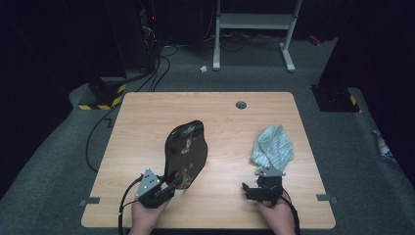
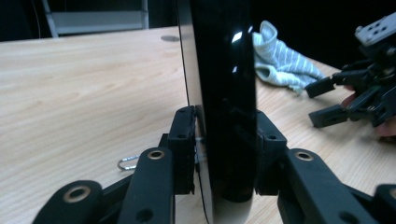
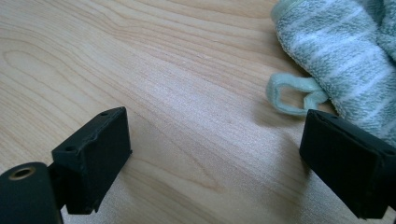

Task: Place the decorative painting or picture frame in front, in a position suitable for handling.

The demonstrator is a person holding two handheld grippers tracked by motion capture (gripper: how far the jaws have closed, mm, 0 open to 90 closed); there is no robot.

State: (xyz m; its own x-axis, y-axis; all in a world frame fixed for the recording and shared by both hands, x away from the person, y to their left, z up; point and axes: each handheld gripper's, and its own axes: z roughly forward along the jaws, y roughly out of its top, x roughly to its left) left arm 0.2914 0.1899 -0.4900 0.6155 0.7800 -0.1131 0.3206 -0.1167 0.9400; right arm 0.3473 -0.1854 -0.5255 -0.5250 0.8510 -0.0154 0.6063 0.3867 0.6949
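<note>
The black plate (image 2: pixel 224 93) runs off the top and bottom edges of the left gripper view. Its printed design (image 1: pixel 186 147) is too small to identify. The striped towel (image 3: pixel 341 56) is cut off at the right.

Tray (image 1: pixel 186 149): left of bench (image 1: pixel 147 117) centre, tilted up on edge, near end between the left gripper (image 1: pixel 172 186) jaws.
Towel (image 1: pixel 273 145): right side of bench, well apart from tray.
Right gripper (image 1: pixel 250 189): just before the towel, near front edge.
</note>
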